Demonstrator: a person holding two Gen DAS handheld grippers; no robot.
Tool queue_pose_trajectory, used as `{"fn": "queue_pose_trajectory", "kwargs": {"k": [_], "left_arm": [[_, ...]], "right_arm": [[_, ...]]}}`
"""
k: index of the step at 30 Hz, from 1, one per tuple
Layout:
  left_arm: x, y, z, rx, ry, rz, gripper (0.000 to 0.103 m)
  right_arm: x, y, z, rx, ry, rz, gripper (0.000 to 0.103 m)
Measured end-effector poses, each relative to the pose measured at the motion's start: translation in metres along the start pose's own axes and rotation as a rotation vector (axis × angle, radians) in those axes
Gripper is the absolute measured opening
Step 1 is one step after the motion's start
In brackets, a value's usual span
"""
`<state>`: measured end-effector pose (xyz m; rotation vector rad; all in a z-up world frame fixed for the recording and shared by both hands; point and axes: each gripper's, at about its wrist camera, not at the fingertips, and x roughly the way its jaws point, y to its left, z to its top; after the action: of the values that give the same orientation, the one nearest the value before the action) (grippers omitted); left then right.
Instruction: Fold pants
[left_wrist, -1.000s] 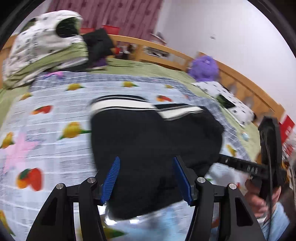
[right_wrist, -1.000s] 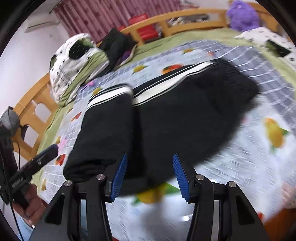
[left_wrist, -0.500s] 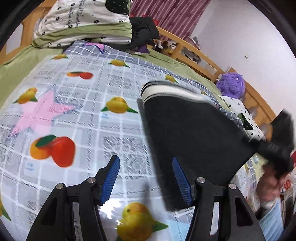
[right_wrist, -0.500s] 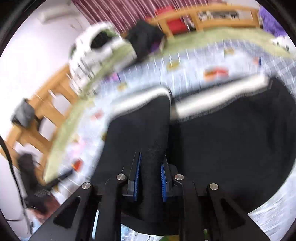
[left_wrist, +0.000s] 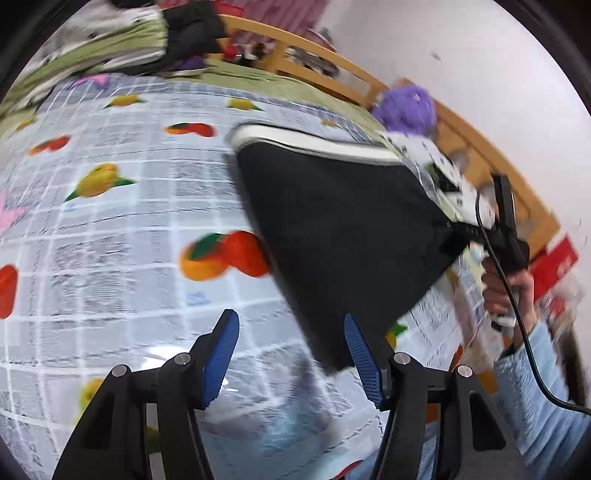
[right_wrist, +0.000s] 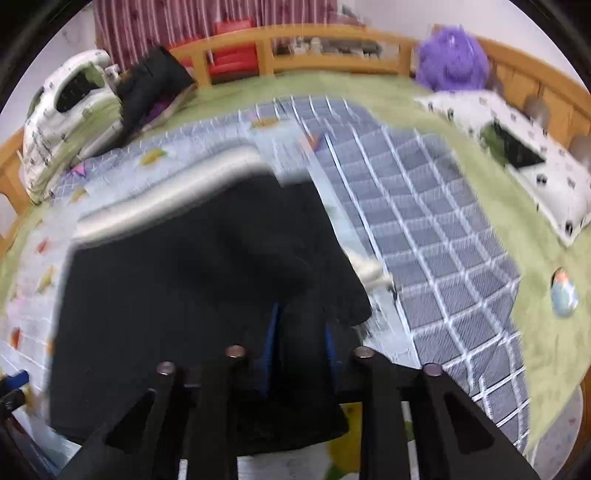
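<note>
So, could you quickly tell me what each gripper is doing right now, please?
Left gripper: open, holding nothing.
Right gripper: closed on the black pants.

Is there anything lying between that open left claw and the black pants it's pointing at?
Nothing visible. Only bare fruit-print sheet lies between the open left gripper and the black pants, whose near corner reaches its right finger. The right gripper already clamps the pants.

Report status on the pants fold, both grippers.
Left gripper open, empty, beside the pants. Right gripper shut on pants, one edge lifted off the fruit-print sheet. Nothing in the way.
</note>
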<state>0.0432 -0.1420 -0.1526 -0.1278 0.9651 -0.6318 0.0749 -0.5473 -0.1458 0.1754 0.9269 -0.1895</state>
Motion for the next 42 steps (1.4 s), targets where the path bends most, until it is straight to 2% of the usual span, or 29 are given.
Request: {"fn": "queue_pose_trajectory", "kwargs": {"k": [5, 9, 11, 13, 14, 15, 16, 18, 21, 23, 25, 28, 32, 37, 42], "left_arm": [[0.017, -0.048, -0.015, 0.157, 0.035, 0.031, 0.065], [0.031, -0.068, -0.014, 0.167, 0.026, 0.104, 0.066], [0.044, -0.075, -0.012, 0.188, 0.022, 0.207, 0.065], [0.053, -0.075, -0.013, 0.201, 0.022, 0.268, 0.065], [0.058, -0.073, -0.012, 0.190, 0.026, 0.286, 0.062], [0.059, -0.071, -0.011, 0.168, 0.024, 0.279, 0.053], [0.059, -0.067, -0.010, 0.138, 0.019, 0.267, 0.051], [0.055, -0.057, -0.007, 0.069, -0.009, 0.222, 0.040], [0.054, -0.052, -0.003, 0.024, -0.031, 0.189, 0.026], [0.050, -0.050, 0.002, 0.032, -0.048, 0.166, 0.023], [0.043, -0.045, 0.010, 0.048, -0.079, 0.147, 0.021], [0.016, -0.027, 0.024, 0.051, -0.145, 0.159, 0.020], [-0.020, 0.028, 0.035, -0.061, -0.186, 0.161, 0.019], [-0.071, 0.092, 0.034, -0.154, -0.249, 0.238, 0.019], [-0.106, 0.126, 0.026, -0.183, -0.262, 0.297, 0.019]], "right_arm": [[-0.033, -0.020, -0.004, 0.030, -0.136, 0.051, 0.033], [-0.028, -0.032, -0.004, 0.090, -0.133, 0.089, 0.038], [-0.020, -0.036, 0.001, 0.104, -0.127, 0.094, 0.046], [-0.012, -0.039, 0.003, 0.122, -0.130, 0.098, 0.052], [-0.009, -0.040, 0.003, 0.131, -0.129, 0.101, 0.052], [-0.004, -0.041, 0.007, 0.148, -0.126, 0.115, 0.053], [0.001, -0.041, 0.009, 0.158, -0.119, 0.125, 0.057], [0.012, -0.038, 0.013, 0.152, -0.088, 0.133, 0.059], [0.029, -0.027, 0.017, 0.100, -0.050, 0.104, 0.066], [0.032, -0.025, 0.017, 0.095, -0.039, 0.112, 0.058], [0.024, -0.023, 0.017, 0.109, -0.055, 0.132, 0.037], [0.003, -0.007, 0.021, 0.106, -0.080, 0.162, 0.026], [-0.009, 0.036, 0.020, 0.061, -0.088, 0.224, 0.024], [-0.014, 0.110, 0.013, 0.019, -0.067, 0.340, 0.022], [-0.006, 0.181, 0.003, -0.028, -0.038, 0.402, 0.022]]}}
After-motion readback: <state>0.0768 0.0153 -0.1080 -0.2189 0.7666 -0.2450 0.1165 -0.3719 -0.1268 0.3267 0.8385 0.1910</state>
